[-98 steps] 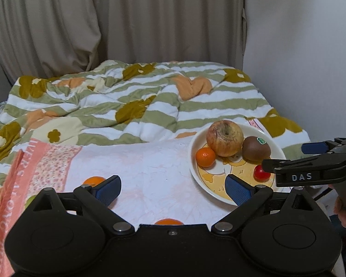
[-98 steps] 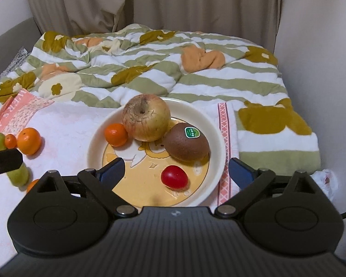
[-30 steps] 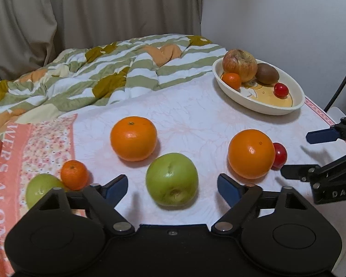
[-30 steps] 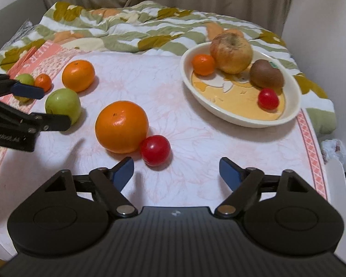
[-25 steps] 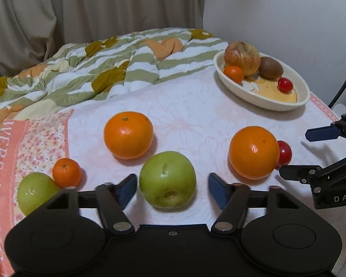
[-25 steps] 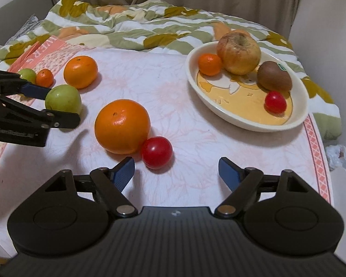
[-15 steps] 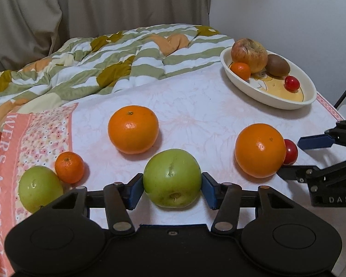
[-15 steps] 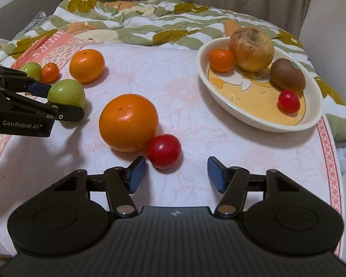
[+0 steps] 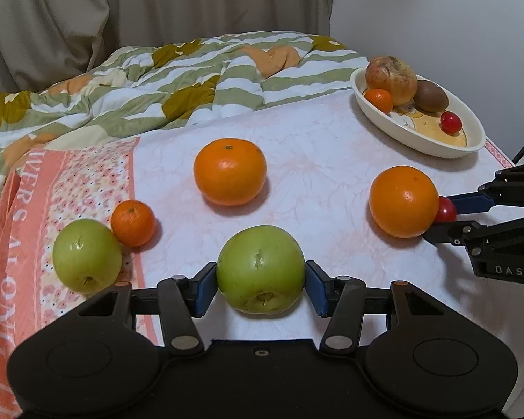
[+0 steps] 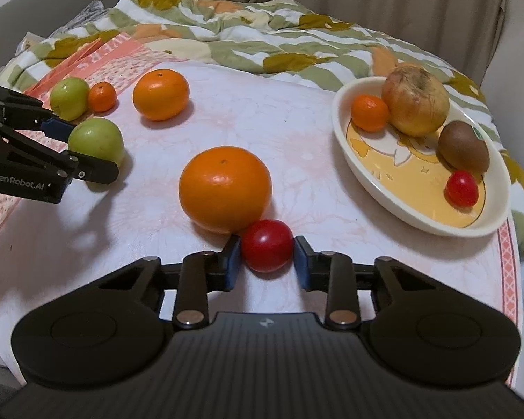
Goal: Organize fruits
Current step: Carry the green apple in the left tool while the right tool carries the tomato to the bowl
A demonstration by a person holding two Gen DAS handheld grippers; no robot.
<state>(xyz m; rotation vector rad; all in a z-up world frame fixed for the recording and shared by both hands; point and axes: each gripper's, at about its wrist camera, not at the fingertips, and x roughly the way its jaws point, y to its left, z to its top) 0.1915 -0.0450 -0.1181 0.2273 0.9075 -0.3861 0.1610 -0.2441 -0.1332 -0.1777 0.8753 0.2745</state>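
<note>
Grippers newly clamped at frame bottom: left gripper (image 9: 261, 284) squeezes green apple (image 9: 261, 269), right gripper (image 10: 267, 259) pinches red tomato (image 10: 267, 244), both ready for lifting to dish (image 10: 342, 129).

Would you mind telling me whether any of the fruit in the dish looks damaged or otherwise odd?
Yes: the large apple at the back of the dish looks past its best, with dull, wrinkled, brown-blotched skin. The small orange, the kiwi and the small red fruit beside it look sound.
</note>
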